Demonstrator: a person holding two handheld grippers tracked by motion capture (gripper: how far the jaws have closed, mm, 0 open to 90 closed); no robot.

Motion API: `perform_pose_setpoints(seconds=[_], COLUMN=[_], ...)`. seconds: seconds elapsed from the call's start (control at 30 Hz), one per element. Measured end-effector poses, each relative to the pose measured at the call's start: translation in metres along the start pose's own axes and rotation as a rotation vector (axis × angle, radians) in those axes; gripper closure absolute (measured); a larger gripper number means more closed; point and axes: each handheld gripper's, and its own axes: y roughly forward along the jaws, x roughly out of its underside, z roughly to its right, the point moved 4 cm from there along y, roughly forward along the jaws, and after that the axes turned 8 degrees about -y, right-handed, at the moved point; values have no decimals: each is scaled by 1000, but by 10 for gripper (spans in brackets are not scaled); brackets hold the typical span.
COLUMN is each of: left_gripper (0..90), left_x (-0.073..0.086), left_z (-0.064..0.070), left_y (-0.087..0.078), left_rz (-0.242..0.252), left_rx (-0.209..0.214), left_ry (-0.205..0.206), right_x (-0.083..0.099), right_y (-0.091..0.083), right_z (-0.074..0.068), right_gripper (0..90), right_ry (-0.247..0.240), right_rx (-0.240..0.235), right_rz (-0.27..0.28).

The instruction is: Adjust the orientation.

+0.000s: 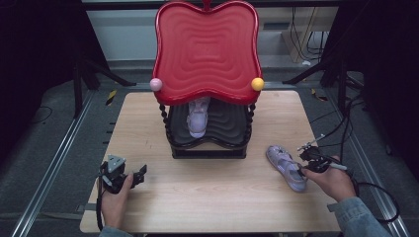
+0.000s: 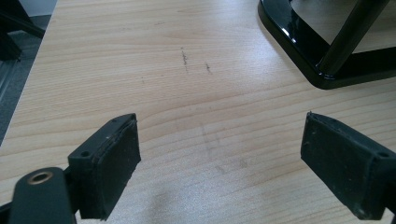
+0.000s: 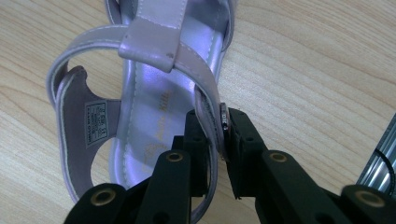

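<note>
Centrally, a pale wooden table (image 1: 207, 197) on grey floor carries a red-topped shelf (image 1: 207, 49); lower right, the right gripper (image 3: 223, 140) clamps the side strap of a lilac sandal (image 1: 286, 168), while the left gripper (image 2: 224, 163), lower left, stands apart.

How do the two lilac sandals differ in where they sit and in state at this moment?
The sandal on the table lies on the bare wood near the right edge, while the sandal on the rack sits on the black lower shelf under the red top. The right gripper is shut on the table sandal's side strap; nothing touches the rack sandal. The table sandal lies at an angle; the rack sandal points toward the person. Both look the same pale lilac, strappy style.
</note>
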Motion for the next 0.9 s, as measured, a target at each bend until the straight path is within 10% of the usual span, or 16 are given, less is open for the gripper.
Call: perform_pose_setpoints(seconds=[0.37, 0.9], left_gripper=[110, 100], left_x=[0, 0], left_z=[0, 0], left_y=[1, 1], left_rz=[-3, -3], left_rx=[-6, -5], left_ry=[6, 8], right_x=[3, -25], right_y=[-15, -31], right_z=[-15, -104], right_gripper=[832, 831], right_ry=[-53, -268], right_rx=[1, -104], right_rz=[42, 147])
